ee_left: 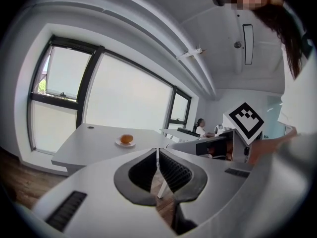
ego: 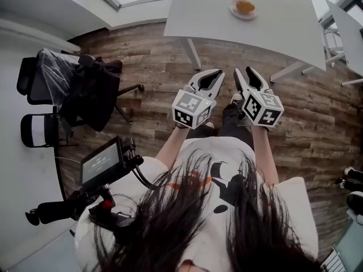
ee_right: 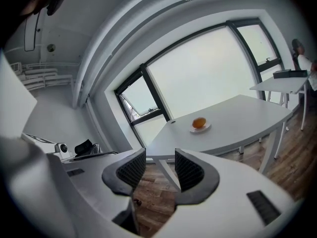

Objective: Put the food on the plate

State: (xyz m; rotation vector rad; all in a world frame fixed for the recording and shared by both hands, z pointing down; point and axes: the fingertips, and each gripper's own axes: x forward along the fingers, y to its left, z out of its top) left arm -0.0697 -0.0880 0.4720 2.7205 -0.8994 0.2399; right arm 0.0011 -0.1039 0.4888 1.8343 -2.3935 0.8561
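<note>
Wood floor [ego: 159,67] beneath both. White table [ego: 227,16] ahead of both, well apart.
Head view only: black chair [ego: 91,89] draped with dark cloth, out beyond left hand-held gripper [ego: 217,72].
Left gripper view only: seated person [ee_left: 200,127] far ahead, to right.
Left jaws closed together, empty. Right hand-held gripper [ego: 243,71]: jaws narrowly apart, nothing between.
Plate [ego: 243,10] on table, ahead of right hand-held gripper. Orange food [ego: 245,6] sits on plate, seen in all three views.

1. Your right gripper [ee_right: 159,153] has its fingers [ee_right: 132,170] a little apart, with nothing between them but wooden floor [ee_right: 154,202].
2. Beyond them, a white surface [ee_right: 242,120] carries a small plate [ee_right: 208,127] with an orange piece of food [ee_right: 199,122] on it.
3. A large window [ee_right: 208,78] stands behind.
</note>
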